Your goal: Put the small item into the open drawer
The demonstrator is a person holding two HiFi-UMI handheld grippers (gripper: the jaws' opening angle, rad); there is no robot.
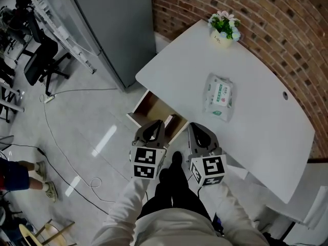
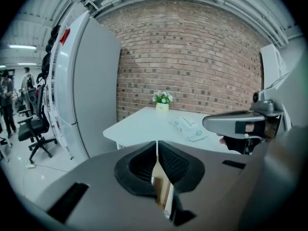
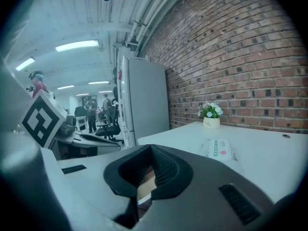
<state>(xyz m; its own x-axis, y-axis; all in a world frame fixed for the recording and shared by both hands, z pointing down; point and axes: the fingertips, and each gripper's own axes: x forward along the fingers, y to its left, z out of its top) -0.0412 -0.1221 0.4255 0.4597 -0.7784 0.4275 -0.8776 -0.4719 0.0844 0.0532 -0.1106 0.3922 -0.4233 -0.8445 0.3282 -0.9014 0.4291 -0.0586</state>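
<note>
View from above of a person in white sleeves and black trousers standing at a white table (image 1: 256, 132) set against a red brick wall (image 1: 287, 35), with a two-jaw gripper in each hand. Both grippers are held side by side over the open drawer (image 1: 156, 110), which sticks out from under the table's near edge and shows a pale wooden inside. The left gripper (image 1: 158, 123) has its jaws pressed together into a thin slit, with nothing between them. The right gripper (image 1: 193, 127), just beside it, also has its jaw tips together and carries nothing. The small item, a soft pack of wet wipes (image 1: 219, 97) with green print, lies flat on the tabletop beyond the drawer, well apart from both grippers and touched by neither. A small pot of white flowers (image 1: 224, 27) stands at the table's far corner, close to the wall. A tall grey cabinet (image 1: 113, 29) stands left of the table, with black office chairs (image 1: 41, 60) on the glossy floor further left.
</note>
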